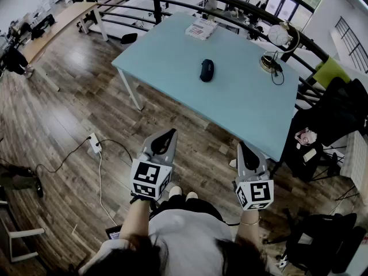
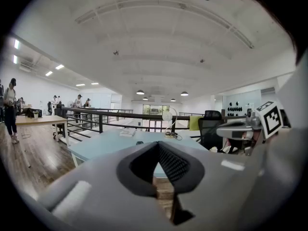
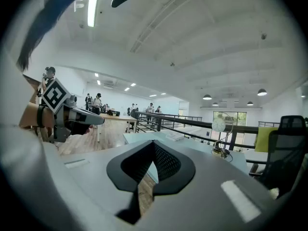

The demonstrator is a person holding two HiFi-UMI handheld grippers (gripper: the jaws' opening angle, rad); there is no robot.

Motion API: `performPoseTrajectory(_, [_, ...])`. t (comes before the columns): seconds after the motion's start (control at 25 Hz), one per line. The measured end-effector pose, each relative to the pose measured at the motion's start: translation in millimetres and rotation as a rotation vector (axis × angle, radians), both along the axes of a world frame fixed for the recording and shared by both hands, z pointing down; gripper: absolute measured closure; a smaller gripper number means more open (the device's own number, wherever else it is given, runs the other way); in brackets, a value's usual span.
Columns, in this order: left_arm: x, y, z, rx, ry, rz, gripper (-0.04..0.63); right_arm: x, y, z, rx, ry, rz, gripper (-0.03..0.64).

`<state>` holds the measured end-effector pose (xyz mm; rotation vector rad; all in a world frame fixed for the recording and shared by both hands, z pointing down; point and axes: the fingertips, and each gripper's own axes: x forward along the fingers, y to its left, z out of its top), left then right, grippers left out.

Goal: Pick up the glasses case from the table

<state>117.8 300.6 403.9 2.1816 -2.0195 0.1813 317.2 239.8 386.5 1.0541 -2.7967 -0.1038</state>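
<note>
Case (image 1: 207, 70) lies on the worktop (image 1: 247, 102), well ahead, long axis pointing away, about midway between left gripper (image 1: 171, 133) and right gripper (image 1: 242, 146). Both jaws are together and empty.

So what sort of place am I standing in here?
Probably an open-plan office or workshop on a mezzanine. A black railing runs behind the pale blue table, another desk stands on the wood floor, and people stand about in the background.
</note>
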Motion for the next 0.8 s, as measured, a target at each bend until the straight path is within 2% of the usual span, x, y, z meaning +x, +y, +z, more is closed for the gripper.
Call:
performPoseTrajectory(0.44, [18, 22, 0, 0.003, -0.027, -0.078, 0.540, 39, 5, 4, -0.014, -0.056, -0.014, 0.615])
performPoseTrajectory(0.64, [19, 19, 0, 0.009, -0.022, -0.087, 0.540, 25, 0, 8, -0.027, -0.067, -0.055, 0.615])
performPoseTrajectory(0.8, [3, 5, 6, 0.015, -0.010, -0.091, 0.540, 0, -14, 9, -0.025, -0.059, -0.077, 0.616])
